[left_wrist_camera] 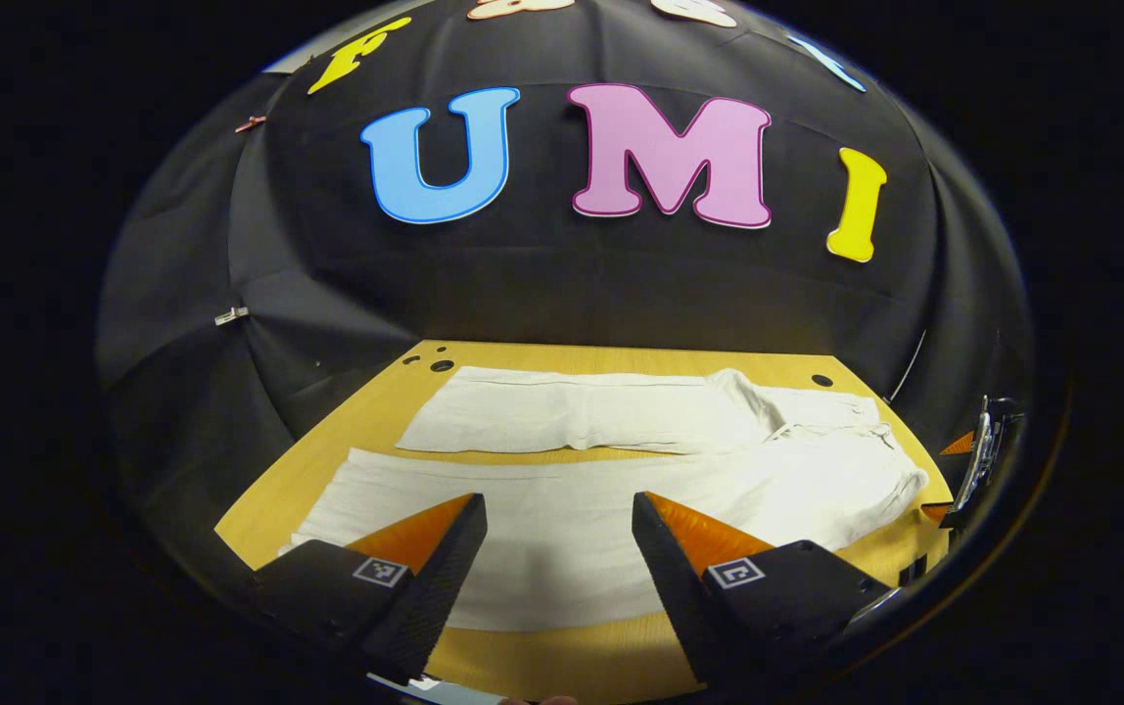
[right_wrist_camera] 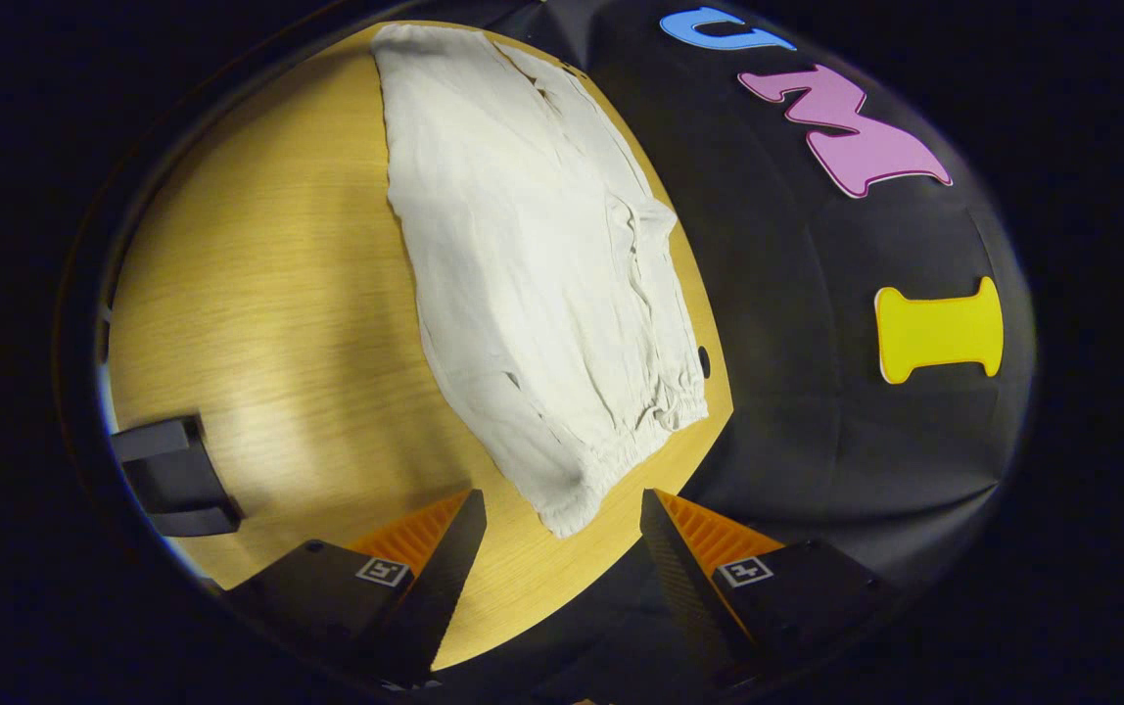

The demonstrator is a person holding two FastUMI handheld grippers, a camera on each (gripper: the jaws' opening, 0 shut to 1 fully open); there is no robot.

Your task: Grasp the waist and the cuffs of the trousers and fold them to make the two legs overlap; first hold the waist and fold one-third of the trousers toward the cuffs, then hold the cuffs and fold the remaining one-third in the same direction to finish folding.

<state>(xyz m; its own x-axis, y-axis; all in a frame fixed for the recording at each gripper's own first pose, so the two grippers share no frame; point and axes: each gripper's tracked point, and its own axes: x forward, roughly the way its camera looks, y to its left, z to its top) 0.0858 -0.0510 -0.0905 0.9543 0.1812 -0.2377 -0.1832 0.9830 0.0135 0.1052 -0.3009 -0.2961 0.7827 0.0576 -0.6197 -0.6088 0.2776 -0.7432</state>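
Left gripper [left_wrist_camera: 559,534] at bottom of left gripper view, fingers spread wide, nothing between them, hovering over near leg of cream-white wrinkled cloth trousers [left_wrist_camera: 621,460], no contact visible. Right gripper [right_wrist_camera: 562,534] at bottom of right gripper view, likewise spread apart and empty, poised just short of near corner of elastic gathered waistband [right_wrist_camera: 621,441], not touching as far as visible. Trousers flat on light yellow wooden tabletop [left_wrist_camera: 523,666], two legs side by side with strip of bare wood between, near leg running toward left, far leg [left_wrist_camera: 572,411] parallel behind it, waist end at right by table edge with drawstring area bunched. Legs not yet overlapped, so first fold not done; waist third and cuff third both unfolded. Judged stage: very start, approach to grasp points only. Left to do: pinch waist and cuffs, bring one leg over other, then waist third toward cuffs, then cuff third. Cuffs [left_wrist_camera: 356,499] at far left end, near cuff partly hidden behind left finger. Small dark block-shaped object [right_wrist_camera: 175,475] at left table edge in right gripper view, identity unclear. Beyond table, black cloth booth wall [left_wrist_camera: 542,284].
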